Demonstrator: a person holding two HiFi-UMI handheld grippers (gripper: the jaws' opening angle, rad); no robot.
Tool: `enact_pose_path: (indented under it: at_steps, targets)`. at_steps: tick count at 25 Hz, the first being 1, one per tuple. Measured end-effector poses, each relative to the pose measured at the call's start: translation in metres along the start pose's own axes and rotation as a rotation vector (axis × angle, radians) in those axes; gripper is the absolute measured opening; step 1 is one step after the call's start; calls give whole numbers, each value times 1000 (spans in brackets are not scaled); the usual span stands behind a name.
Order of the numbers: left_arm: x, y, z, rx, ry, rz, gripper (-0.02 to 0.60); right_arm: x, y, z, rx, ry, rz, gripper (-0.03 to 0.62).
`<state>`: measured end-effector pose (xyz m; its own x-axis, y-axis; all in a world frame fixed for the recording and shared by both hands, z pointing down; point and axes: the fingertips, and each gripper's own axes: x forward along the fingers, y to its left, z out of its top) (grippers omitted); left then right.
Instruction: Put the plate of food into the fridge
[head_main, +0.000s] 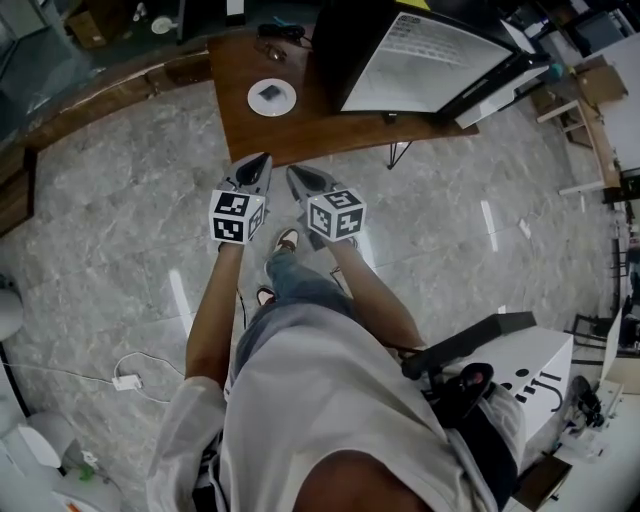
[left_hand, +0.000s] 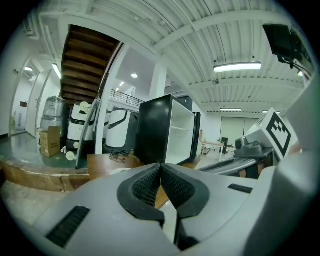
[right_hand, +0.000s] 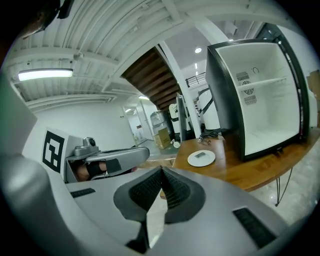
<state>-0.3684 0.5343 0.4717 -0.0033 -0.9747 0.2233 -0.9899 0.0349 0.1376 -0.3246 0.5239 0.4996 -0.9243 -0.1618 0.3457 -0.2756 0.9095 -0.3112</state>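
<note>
**Both grippers shut, plate on the table**

You hold both grippers side by side at the centre of the head view, above the marble floor (head_main: 120, 250) and just short of the table's near edge. Your left gripper (head_main: 258, 168) has its jaws pressed together tip to tip, gripping nothing. Your right gripper (head_main: 303, 180) is closed the same way. The white plate (head_main: 272, 97), carrying a small dark piece of food (head_main: 270, 93), sits on the wooden table (head_main: 230, 60) above the grippers in the frame, apart from both. To the plate's right, the fridge (head_main: 420, 60) stands on that table with its door open.
</note>
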Motion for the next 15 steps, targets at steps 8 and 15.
enact_pose_path:
  at_steps: [8,15]
  targets:
    - [128,63,41,-12,61,-21,20,83,-102,81,56,-44,-24,18]
    - [243,66,78,19,98,-28,20,117,-211,154,59,-99,-58,20]
